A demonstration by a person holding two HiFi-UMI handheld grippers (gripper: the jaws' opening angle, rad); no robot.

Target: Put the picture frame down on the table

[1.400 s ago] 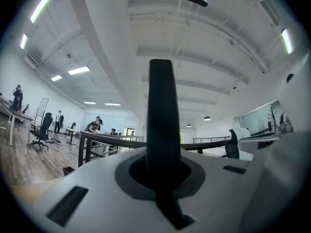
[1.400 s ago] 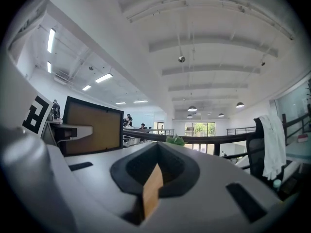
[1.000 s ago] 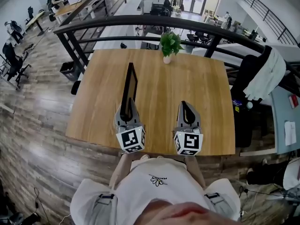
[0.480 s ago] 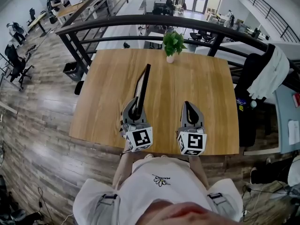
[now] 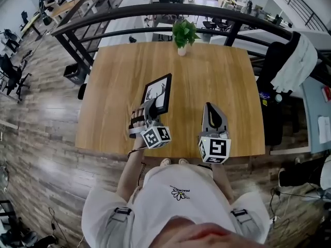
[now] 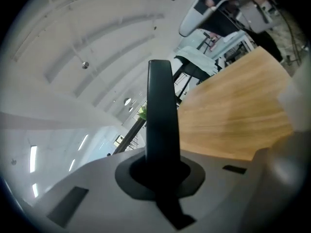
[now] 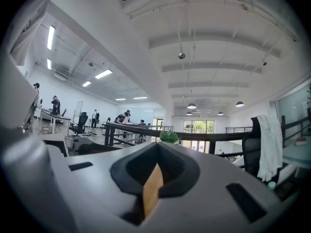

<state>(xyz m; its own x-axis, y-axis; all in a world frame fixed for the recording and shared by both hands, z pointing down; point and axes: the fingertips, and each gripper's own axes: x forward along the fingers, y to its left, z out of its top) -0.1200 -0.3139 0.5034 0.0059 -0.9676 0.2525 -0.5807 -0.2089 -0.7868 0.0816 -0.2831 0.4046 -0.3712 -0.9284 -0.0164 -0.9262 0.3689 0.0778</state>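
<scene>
A black picture frame (image 5: 158, 93) with a white deer print is tilted over the near left part of the wooden table (image 5: 222, 76), its face turned up toward me. My left gripper (image 5: 149, 108) is shut on the frame's near edge and rolled onto its side. In the left gripper view the frame (image 6: 160, 115) shows as a dark bar rising from between the jaws, with the table (image 6: 233, 120) off to the right. My right gripper (image 5: 210, 107) hovers over the near right part of the table, shut with nothing in it; a thin slit (image 7: 152, 191) shows only wood.
A small potted plant (image 5: 182, 33) stands at the table's far edge. A black railing (image 5: 155, 15) runs behind the table. A chair draped with a white garment (image 5: 292, 61) stands to the right. The table's front edge is just below both grippers.
The frame has turned from upright and edge-on to tilted with its face showing. My left gripper rolled sideways with it. The right gripper barely moved.
</scene>
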